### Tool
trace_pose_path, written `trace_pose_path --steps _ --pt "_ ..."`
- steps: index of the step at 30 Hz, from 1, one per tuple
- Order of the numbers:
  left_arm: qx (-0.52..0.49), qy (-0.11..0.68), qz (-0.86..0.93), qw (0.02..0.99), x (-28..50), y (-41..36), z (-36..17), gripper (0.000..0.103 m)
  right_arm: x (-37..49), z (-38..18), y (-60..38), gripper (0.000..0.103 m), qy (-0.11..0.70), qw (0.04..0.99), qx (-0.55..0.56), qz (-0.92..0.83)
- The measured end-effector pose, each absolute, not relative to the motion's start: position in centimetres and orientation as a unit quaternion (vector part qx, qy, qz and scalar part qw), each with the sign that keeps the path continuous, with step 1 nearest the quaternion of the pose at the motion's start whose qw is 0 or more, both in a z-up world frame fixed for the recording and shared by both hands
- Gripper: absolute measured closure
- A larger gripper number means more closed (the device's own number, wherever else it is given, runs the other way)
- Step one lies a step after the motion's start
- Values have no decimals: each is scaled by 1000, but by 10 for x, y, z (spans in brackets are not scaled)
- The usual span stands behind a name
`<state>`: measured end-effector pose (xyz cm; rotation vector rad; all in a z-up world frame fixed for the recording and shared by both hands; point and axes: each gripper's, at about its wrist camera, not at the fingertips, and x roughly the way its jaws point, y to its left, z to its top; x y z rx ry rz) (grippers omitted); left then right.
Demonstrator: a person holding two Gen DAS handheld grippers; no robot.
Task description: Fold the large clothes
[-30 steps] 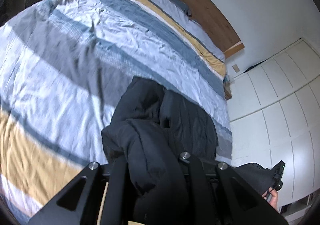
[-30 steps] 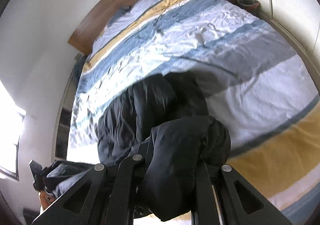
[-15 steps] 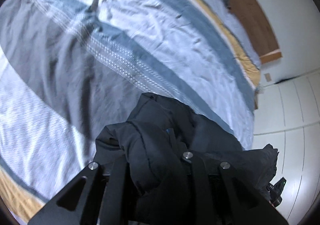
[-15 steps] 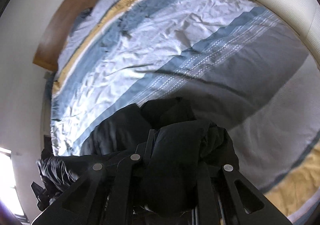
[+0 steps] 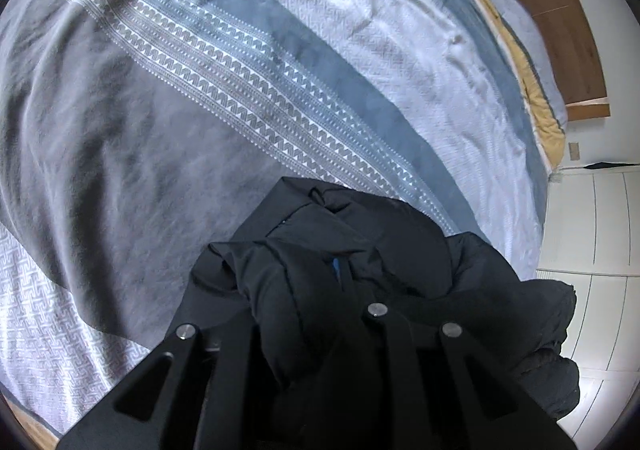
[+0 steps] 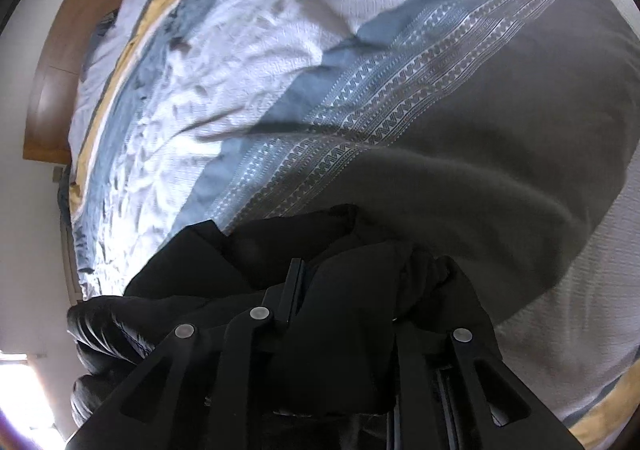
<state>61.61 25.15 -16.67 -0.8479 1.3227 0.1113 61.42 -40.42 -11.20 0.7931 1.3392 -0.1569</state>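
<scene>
Black padded fabric fills the lower middle of the left wrist view: a puffy jacket (image 5: 360,250), matte and bunched into thick folds, with a small blue tab showing near its middle. The left gripper (image 5: 304,330) has its fingers closed on a gathered wad of this fabric, which bulges up between them. The rest of the jacket spreads away to the right, hanging over the striped bedspread (image 5: 200,90) with its grey, blue, white and mustard bands. A wooden headboard (image 5: 560,10) curves along the top right, and white cupboard doors (image 5: 592,226) stand at the right edge.

From the right wrist view, the same jacket (image 6: 248,250) looks darker and almost featureless, heaped just ahead of the fingers; quilted ribbing shows on the part trailing to the lower left. The right gripper (image 6: 348,314) is clamped onto a fat roll of the cloth, which swells out between and over its fingers. Behind lies the bedspread (image 6: 480,110), wrinkled in its pale stripe, with the headboard (image 6: 60,70) at the upper left.
</scene>
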Motion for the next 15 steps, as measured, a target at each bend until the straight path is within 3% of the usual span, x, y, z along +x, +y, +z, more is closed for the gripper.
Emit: trace_pose_path --steps 4,6,8,11,15 --pt "-389 603 40 696 614 256 -162 83 612 -110 -403 74 599 712 360 -70" --pt "-413 599 35 685 612 263 -157 77 611 -104 -404 58 590 714 371 -58" --pt "-456 587 37 668 609 273 -152 70 611 -96 -404 33 579 719 381 -50" --pt "-569 530 39 627 596 293 -148 55 612 -80 -401 23 569 728 381 -45" --pt "-624 493 44 604 586 310 -135 51 611 -63 -404 22 551 735 394 -40"
